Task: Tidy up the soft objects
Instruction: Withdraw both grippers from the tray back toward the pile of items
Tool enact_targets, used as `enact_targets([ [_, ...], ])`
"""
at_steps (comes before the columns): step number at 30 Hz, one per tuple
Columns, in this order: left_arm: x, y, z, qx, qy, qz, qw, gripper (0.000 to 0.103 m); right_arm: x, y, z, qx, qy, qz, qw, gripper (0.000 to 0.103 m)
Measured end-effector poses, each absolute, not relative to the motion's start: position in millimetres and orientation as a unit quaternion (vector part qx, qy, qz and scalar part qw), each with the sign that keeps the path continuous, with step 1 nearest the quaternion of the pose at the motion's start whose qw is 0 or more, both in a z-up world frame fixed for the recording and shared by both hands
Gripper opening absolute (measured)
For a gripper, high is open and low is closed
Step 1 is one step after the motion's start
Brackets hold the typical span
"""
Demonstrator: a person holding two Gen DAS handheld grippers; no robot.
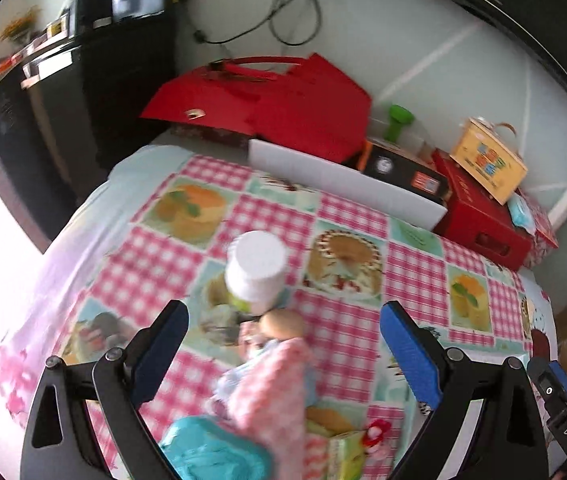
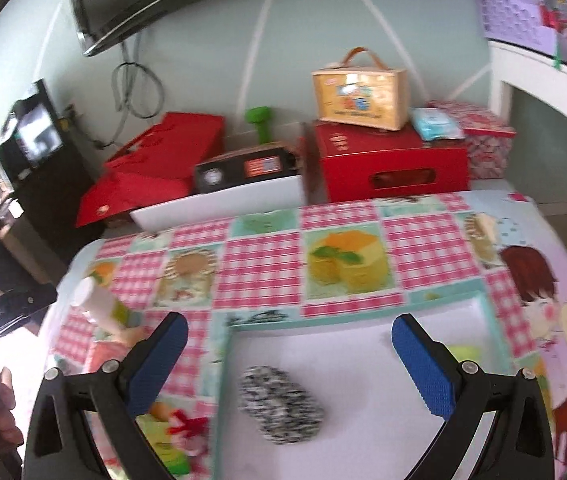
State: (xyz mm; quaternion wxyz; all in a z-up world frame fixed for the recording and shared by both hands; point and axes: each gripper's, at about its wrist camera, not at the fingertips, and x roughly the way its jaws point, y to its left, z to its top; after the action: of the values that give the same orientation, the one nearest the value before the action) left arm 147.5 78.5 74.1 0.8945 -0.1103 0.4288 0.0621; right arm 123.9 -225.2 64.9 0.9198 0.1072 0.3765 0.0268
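Soft objects are what you are sorting, and one of them, a black-and-white speckled pad (image 2: 281, 404), already lies inside the teal-rimmed tray (image 2: 225, 364) under your right tongs (image 2: 289, 356). A yellow-green scrap (image 2: 463, 352) shows at the tray's far right side, half hidden behind the right finger, too blurred to name. By my reading that leaves the job roughly a third done.

Left of the tray on the checked tablecloth (image 1: 343, 208) waits the rest: a pink knitted cloth (image 1: 271, 384) with a small doll's head (image 1: 281, 322) at its far end, a teal woolly piece (image 1: 211, 452) nearer you, and a little red-and-white fabric flower (image 1: 377, 432) beside a green carton (image 1: 345, 456). So you have three soft items clearly outside the tray, one clearly in it.

Beyond the cloth stands one white-capped bottle (image 1: 257, 270), which is hard and likely stays out.

Your left tongs (image 1: 283, 344) hang wide over the pink cloth, gripping nothing; the right tongs are equally wide above the pad, also empty.

Further from the tray, along the bench's back edge, count one long white dish (image 2: 219, 202), two red boxes, one black box (image 2: 243, 170), one green dumbbell (image 2: 257, 120) and one yellow carry case (image 2: 361, 98).
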Motion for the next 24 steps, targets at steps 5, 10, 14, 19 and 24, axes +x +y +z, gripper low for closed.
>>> enact_targets([
  [5, 138, 91, 65, -0.121, 0.442, 0.065, 0.887, 0.097, 127, -194, 60, 0.083, 0.39, 0.058, 0.915, 0.103],
  [10, 135, 91, 43, -0.122, 0.469, 0.061, 0.872, 0.096, 130, -175, 51, 0.076, 0.404, 0.081, 0.908, 0.103],
  [14, 137, 88, 31, -0.121, 0.485, 0.052, 0.864, 0.096, 131, -160, 40, 0.068, 0.423, 0.101, 0.898, 0.103],
  [19, 140, 85, 15, -0.111, 0.507, 0.048, 0.853, 0.096, 131, -144, 20, 0.057, 0.455, 0.12, 0.88, 0.102],
  [24, 143, 86, 5, -0.11, 0.522, 0.049, 0.845, 0.096, 130, -130, 3, 0.041, 0.48, 0.13, 0.866, 0.099],
])
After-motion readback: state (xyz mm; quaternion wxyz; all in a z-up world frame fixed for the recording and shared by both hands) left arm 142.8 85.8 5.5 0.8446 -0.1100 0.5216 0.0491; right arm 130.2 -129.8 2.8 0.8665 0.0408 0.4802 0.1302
